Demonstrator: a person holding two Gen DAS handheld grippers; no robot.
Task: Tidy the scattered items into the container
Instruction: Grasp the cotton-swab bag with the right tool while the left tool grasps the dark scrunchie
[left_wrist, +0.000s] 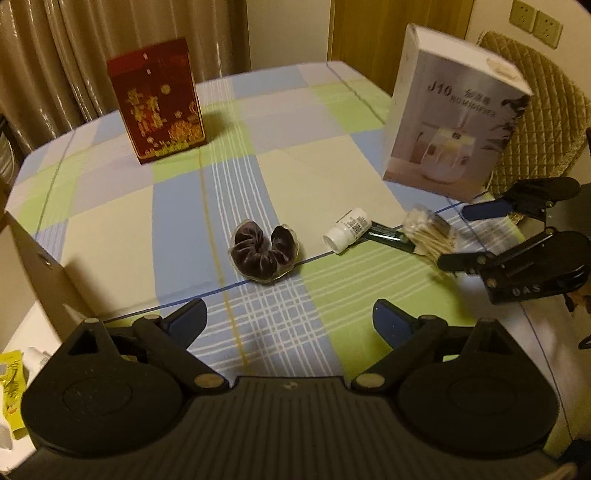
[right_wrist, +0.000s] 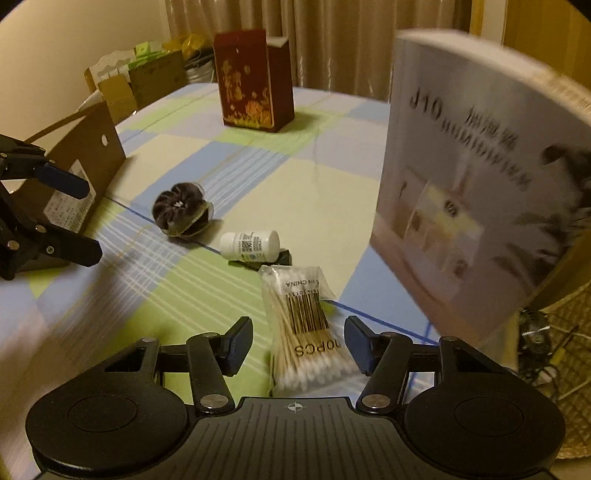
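Counter (left_wrist: 122, 206), checked cloth. Scattered items: one scrunchie (left_wrist: 263, 252), one white bottle (right_wrist: 250, 244) on a dark tube (right_wrist: 280, 258) at its 4 o'clock, one swab pack (right_wrist: 301, 328). Two upright boxes: red (left_wrist: 159, 99) at 11 o'clock, white (left_wrist: 454, 122) at 1 o'clock. Cardboard container (right_wrist: 79, 173) at 9 o'clock. Left hand-held gripper (left_wrist: 290, 319): open, empty. Right hand-held gripper (right_wrist: 298, 345): straddling the swab pack, pads clear.

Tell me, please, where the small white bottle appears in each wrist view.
Left wrist: the small white bottle lies right of centre, between the dark scrunchie and the cotton swab pack.
Right wrist: the bottle lies at centre, just beyond the swab pack.
Shared landmark: the red gift box.
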